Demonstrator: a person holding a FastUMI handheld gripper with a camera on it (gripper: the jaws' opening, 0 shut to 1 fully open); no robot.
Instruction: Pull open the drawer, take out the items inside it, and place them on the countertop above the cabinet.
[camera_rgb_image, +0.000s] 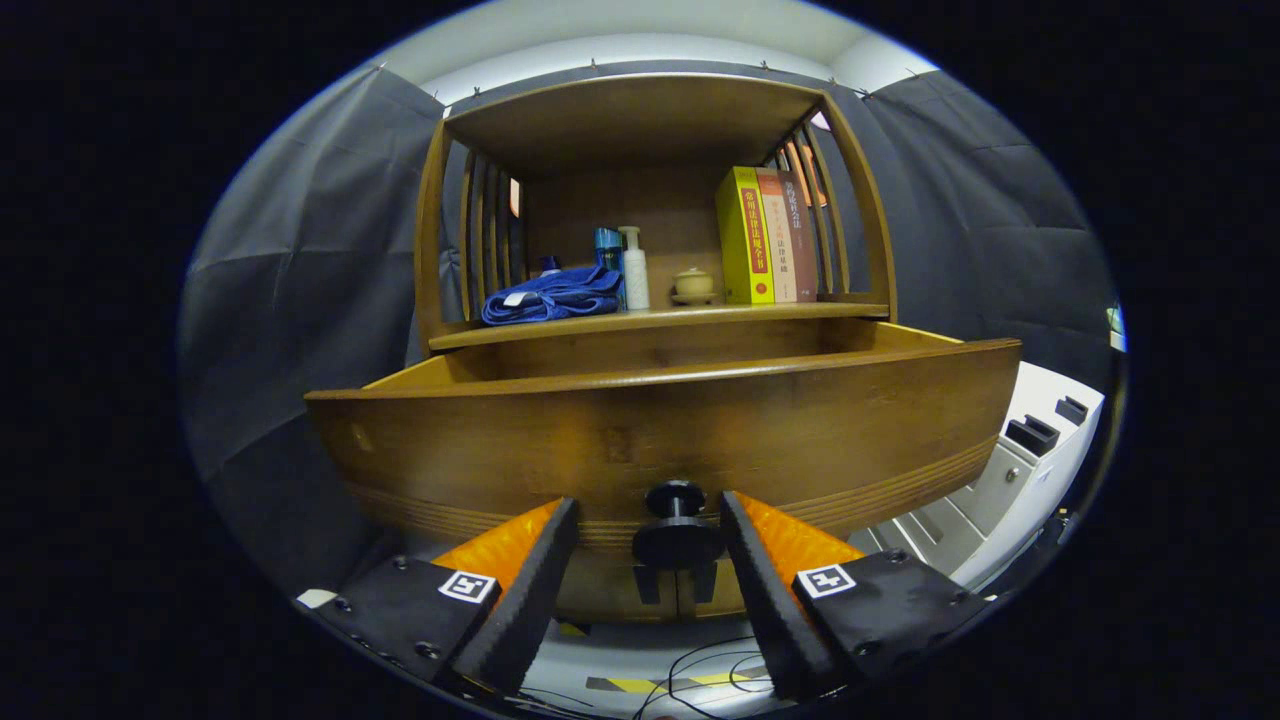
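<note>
Drawer (660, 430) pulled out, knob (677, 520) between spread tongs (648, 545), fingers not touching.

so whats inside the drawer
The drawer is pulled out, but its front hides the contents. Just bare inner walls show. The open gripper straddles the knob.

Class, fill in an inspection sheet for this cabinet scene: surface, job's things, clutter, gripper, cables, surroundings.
Surface: countertop above the drawer, wooden, partly occupied.
Job's things: drawer pulled open; its contents are hidden behind its front; black knob between the fingers.
Clutter: blue cloth, white bottle, blue bottle, small lidded pot, books, all on the countertop.
Gripper: gripper open, fingers either side of the knob, not touching it.
Cables: thin cables on the floor below.
Surroundings: dark cloth wall; white unit beside the drawer.
</note>
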